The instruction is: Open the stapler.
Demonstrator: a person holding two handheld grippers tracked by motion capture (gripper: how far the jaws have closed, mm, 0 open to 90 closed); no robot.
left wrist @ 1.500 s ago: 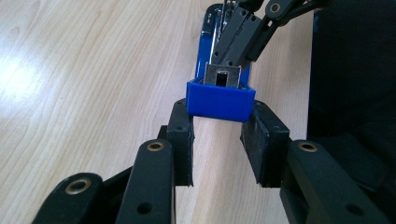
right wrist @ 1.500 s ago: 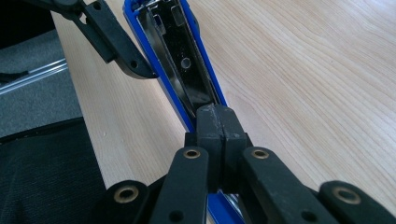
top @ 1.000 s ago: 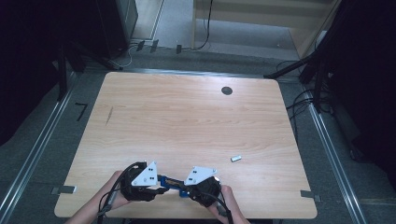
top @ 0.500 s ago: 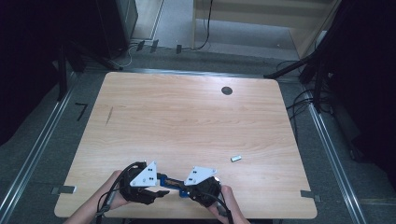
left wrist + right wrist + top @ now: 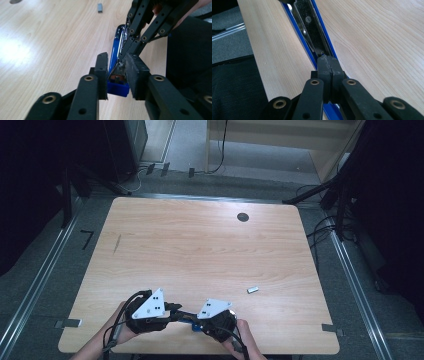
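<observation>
Blue stapler (image 5: pixel 117 53), opened out with its metal staple channel showing, is being held just above the bench (image 5: pixel 200 245) at its near edge, between both grippers. Left gripper (image 5: pixel 117 75) jaws have just been closing and are pinching the blue rear end. Right gripper (image 5: pixel 329 67) jaws are being kept fully closed on the stapler's edge. Its far end is being cut off in the right gripper view. A small grey piece (image 5: pixel 253 290) is lying nearby.

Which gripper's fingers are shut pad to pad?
The right gripper: its fingers meet with no gap, at the stapler. The left gripper's fingers, just closed, stand apart with the stapler's blue end between them.
</observation>
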